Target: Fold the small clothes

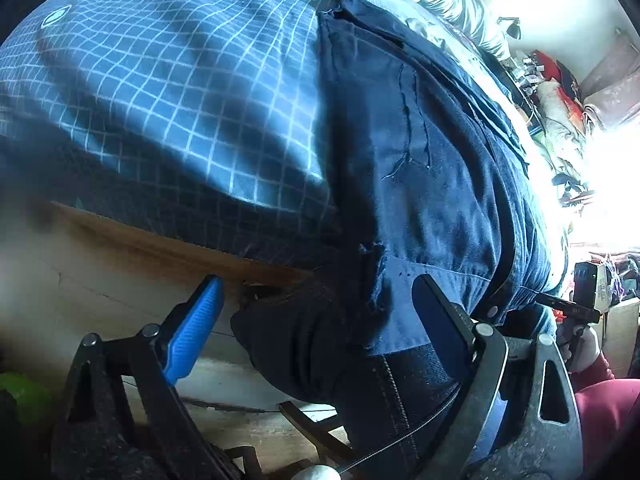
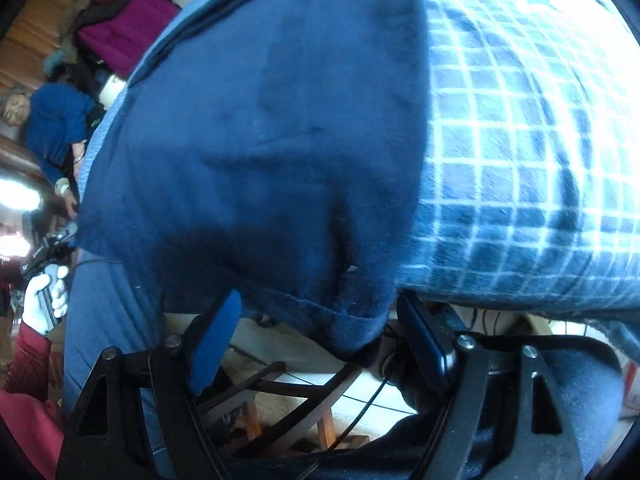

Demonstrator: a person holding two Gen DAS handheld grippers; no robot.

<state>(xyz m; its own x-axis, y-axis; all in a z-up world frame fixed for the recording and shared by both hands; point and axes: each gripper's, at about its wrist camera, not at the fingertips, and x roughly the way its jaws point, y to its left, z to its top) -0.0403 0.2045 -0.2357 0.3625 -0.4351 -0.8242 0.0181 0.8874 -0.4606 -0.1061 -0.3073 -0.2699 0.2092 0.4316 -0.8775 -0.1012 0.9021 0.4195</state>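
Checked blanket [image 1: 160, 92] underneath, both tongs, left [image 1: 316, 320] and right [image 2: 320, 340], spread around the navy garment's [image 2: 260, 140] hem — should pinch evenly, fold square.

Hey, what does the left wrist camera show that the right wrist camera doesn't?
Only the left wrist view shows the wooden edge under the checked blanket, and loose dark threads on the navy garment. Only the right wrist view shows a magenta cushion and a person in a blue top. Both show the navy garment lying on the checked blanket, hanging over its near edge, with each view's own claw, left claw and right claw, open below it.
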